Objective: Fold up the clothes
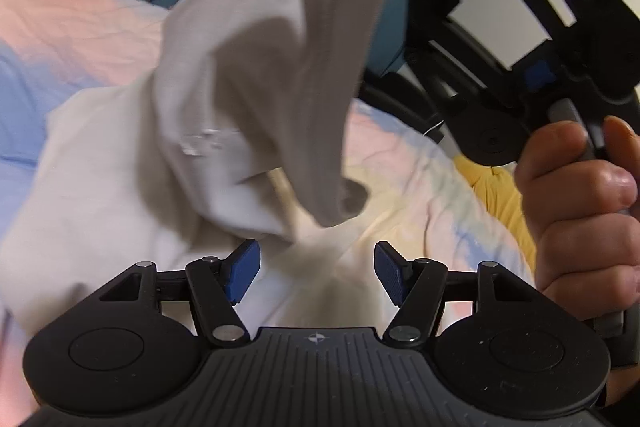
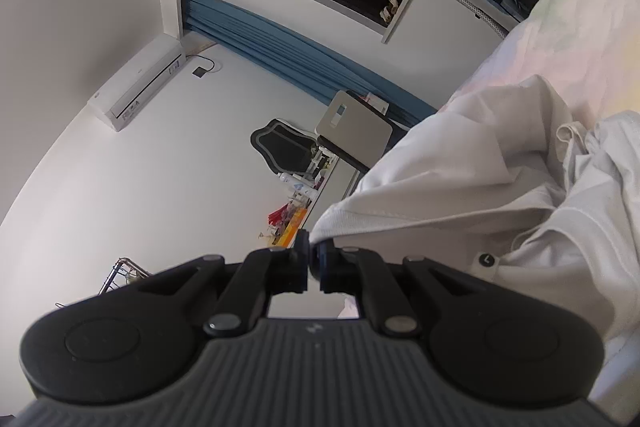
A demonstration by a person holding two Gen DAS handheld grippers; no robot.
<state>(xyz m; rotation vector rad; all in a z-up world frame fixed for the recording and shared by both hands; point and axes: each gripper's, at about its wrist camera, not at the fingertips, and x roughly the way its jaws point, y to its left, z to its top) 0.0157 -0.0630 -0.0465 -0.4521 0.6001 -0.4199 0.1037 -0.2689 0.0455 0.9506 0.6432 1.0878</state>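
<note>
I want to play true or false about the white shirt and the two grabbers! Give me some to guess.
1. The right gripper is pinching the white garment's edge. True.
2. The left gripper is shut on the cloth. False: its blue pads stand apart, holding nothing.
3. The garment is black. False: it is white.
4. Part of the garment hangs lifted above the pastel bedsheet. True.
5. An air conditioner is on the wall. True.

White garment (image 1: 260,67) motion-blurred, top edge cropped
</note>
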